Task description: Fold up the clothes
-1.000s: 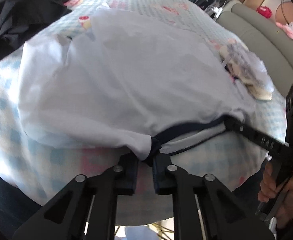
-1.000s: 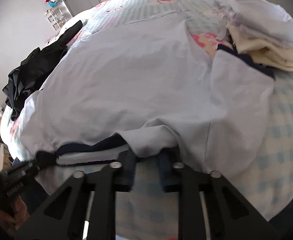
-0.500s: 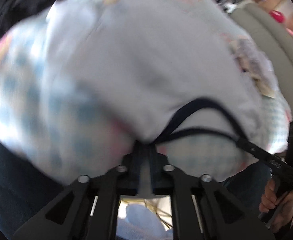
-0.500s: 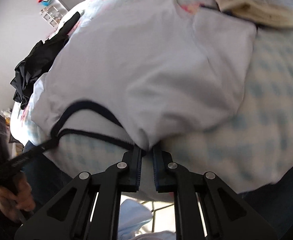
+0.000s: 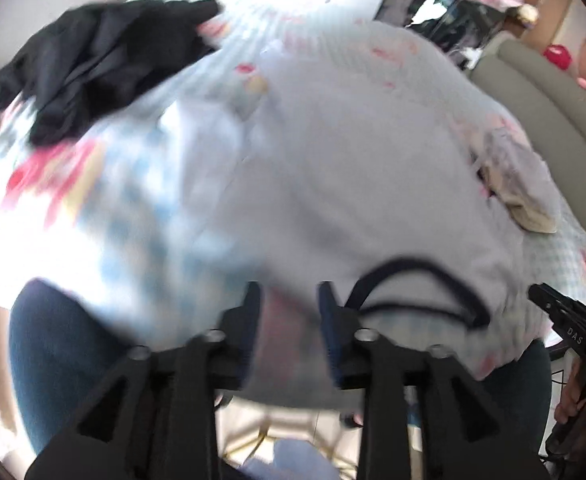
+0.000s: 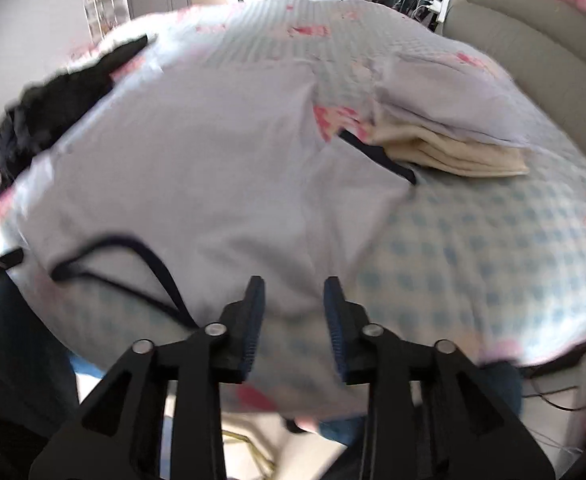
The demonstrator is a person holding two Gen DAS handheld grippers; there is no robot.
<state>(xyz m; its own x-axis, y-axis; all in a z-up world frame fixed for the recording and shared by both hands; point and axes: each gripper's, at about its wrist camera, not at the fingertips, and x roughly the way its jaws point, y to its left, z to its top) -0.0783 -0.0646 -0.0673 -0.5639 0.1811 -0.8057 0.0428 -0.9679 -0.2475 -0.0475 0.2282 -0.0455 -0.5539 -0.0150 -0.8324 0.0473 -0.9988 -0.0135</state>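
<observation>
- left claw: jaws apart, just been opening; nothing pinched between them, only the bed's edge seen through the gap. it hangs above the near rim of the bed.
- right claw: jaws likewise parted, just been opening; no cloth pressed by the pads, though the shirt's near edge lies below them. in the left view its black body shows at the far right, with a hand under it.
- person: blue-trousered legs against the near side of the bed.
- white shirt: the task's thing, released, lying spread on the bed with its dark-trimmed neckline towards the near edge, between the two claws; one sleeve with a dark cuff reaches right, its cuff beside the folded stack.
- bed cover: pale blue check with pink prints, carrying everything.
- folded stack: cream and white pieces piled at the right of the shirt, just beyond the cuff.
- black garment: crumpled heap on the far left of the bed, beyond the shirt.
- grey padded headboard: curved, along the right of the bed.
- room behind: blurred, white doors and clutter, not legible.
</observation>
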